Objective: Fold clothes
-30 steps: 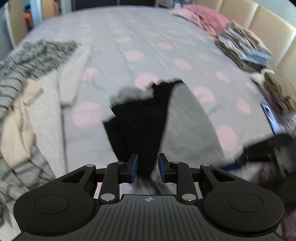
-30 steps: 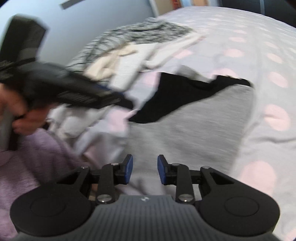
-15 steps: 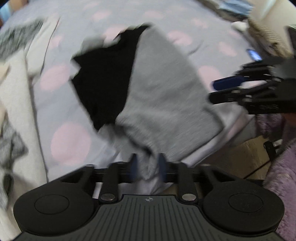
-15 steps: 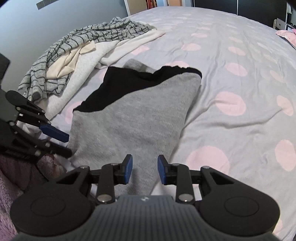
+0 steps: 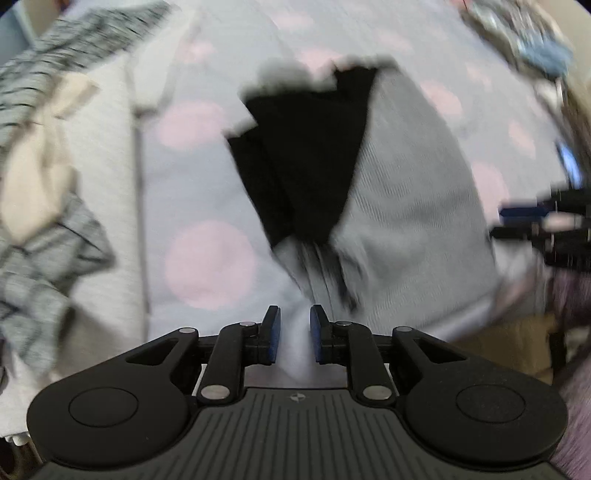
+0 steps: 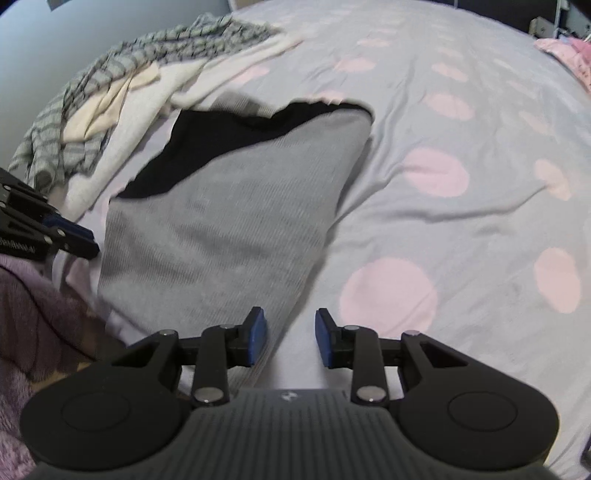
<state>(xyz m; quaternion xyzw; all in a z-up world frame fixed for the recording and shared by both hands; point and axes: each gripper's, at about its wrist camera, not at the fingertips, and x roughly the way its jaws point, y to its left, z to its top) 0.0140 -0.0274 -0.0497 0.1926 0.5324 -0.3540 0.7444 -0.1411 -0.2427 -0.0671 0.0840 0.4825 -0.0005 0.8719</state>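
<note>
A grey ribbed garment (image 5: 406, 206) with a black layer (image 5: 306, 147) showing at its far left lies flat on the lilac, pink-dotted bed sheet (image 5: 207, 266). Its near corner is bunched just ahead of my left gripper (image 5: 295, 334). That gripper is open, with only pale sheet visible between its blue pads. In the right wrist view the same garment (image 6: 229, 221) spreads ahead and to the left. My right gripper (image 6: 290, 341) is open over its near right edge. Each gripper shows at the edge of the other's view, the left gripper (image 6: 55, 229) and the right gripper (image 5: 535, 221).
A heap of unfolded clothes, striped grey (image 6: 147, 48) and cream (image 5: 33, 173), lies on the left of the bed. Folded stacks (image 5: 528, 33) sit along the far right edge, pink clothes (image 6: 565, 51) further back. A purple fleece sleeve (image 6: 29, 314) is at the near edge.
The left gripper dragged the garment's corner toward the near edge of the bed; that corner now lies ahead of its fingers. The right gripper has shifted slightly toward the garment's right edge.
</note>
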